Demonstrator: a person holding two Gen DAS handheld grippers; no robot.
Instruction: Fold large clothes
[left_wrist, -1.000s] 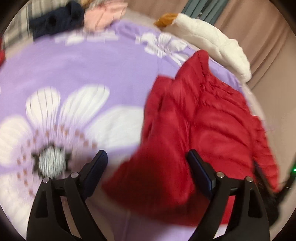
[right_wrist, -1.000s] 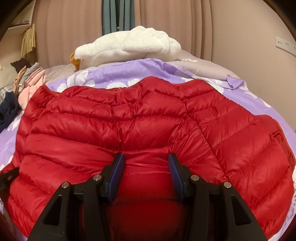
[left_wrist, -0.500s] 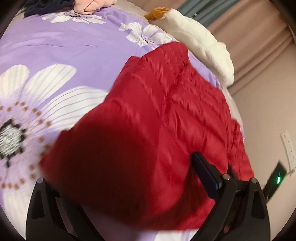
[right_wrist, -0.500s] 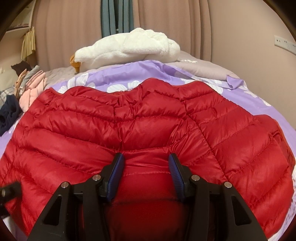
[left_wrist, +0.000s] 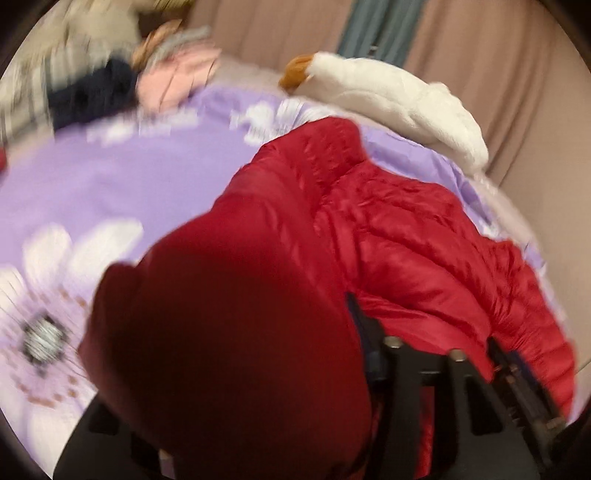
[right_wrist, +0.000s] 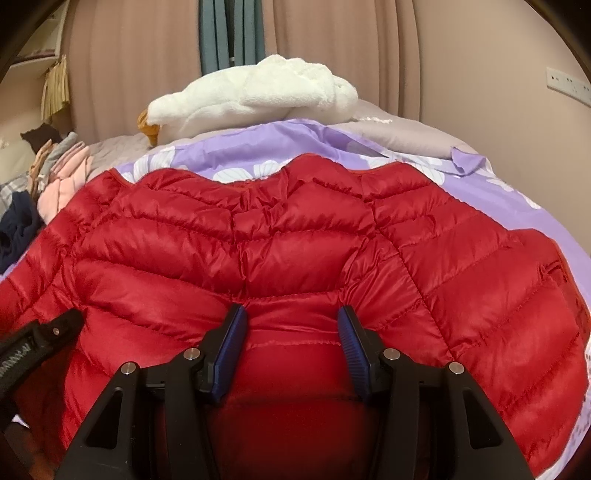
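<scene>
A red quilted down jacket (right_wrist: 295, 240) lies spread on the purple flowered bed cover (right_wrist: 332, 147). My right gripper (right_wrist: 291, 314) is shut on a puffed fold at the jacket's near edge, blue pads pressing in from both sides. In the left wrist view the jacket (left_wrist: 424, 251) bulges up between the jaws of my left gripper (left_wrist: 240, 310), which are closing on it. Red cloth hides the left finger; the right finger (left_wrist: 364, 332) presses into it. The right wrist view shows the left gripper (right_wrist: 40, 339) at the jacket's left edge.
A white plush goose (right_wrist: 258, 92) lies at the head of the bed behind the jacket. A pile of pink, grey and navy clothes (right_wrist: 55, 177) sits at the far left. Curtains and a wall with a socket strip (right_wrist: 569, 85) stand beyond.
My left gripper has swung right onto the jacket's left side and its jaws have narrowed around the red cloth, which now covers the left finger. The right gripper has kept still.
</scene>
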